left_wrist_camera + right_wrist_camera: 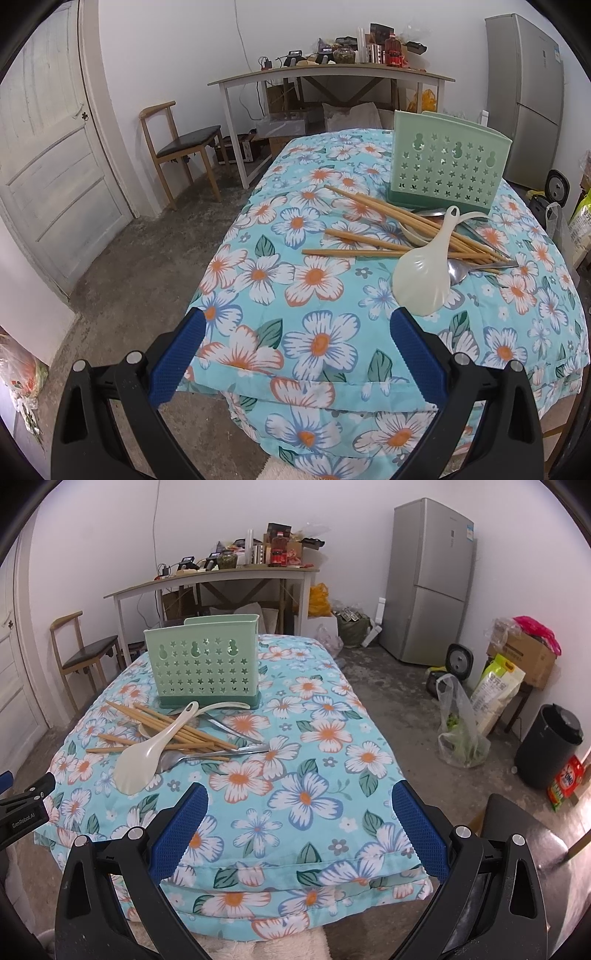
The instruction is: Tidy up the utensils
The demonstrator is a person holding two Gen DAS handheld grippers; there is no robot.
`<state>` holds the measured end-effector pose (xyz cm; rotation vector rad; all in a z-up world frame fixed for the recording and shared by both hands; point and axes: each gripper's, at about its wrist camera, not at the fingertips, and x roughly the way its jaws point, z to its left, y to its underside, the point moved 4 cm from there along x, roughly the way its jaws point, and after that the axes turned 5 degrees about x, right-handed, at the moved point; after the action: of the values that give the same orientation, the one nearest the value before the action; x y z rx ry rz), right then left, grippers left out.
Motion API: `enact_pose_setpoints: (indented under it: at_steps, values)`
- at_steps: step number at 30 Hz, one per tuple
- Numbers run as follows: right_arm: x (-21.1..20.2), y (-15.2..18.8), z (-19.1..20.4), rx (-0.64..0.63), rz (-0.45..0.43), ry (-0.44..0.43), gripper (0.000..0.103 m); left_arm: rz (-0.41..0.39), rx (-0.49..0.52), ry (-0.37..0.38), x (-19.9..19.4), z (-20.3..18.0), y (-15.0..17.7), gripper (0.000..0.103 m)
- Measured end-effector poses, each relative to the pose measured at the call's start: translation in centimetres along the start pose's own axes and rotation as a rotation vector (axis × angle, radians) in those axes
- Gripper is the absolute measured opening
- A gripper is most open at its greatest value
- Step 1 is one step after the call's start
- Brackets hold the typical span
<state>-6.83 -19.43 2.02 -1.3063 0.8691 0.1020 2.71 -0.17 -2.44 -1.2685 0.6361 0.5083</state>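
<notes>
We hold both tongs wide apart and empty over the near edge of the floral quilt [317,716]; the utensil pile lies ahead, just in front of the green holder [202,661]. The white rice paddle [424,277] tops the chopsticks [388,229], blade toward us, handle running up toward the holder. It sits ahead-right of the left gripper [295,325], near its right finger, and well ahead-left of the right gripper [301,801]; we judge the left nearer.
</notes>
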Motion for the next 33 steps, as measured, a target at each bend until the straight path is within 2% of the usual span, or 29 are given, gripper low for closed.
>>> enact_pose_setpoints:
  at_steps: [33]
  values:
    - [0.08,0.46,0.42,0.002,0.01,0.001,0.095,0.007,0.014,0.009,0.31,-0.47,0.32,0.097]
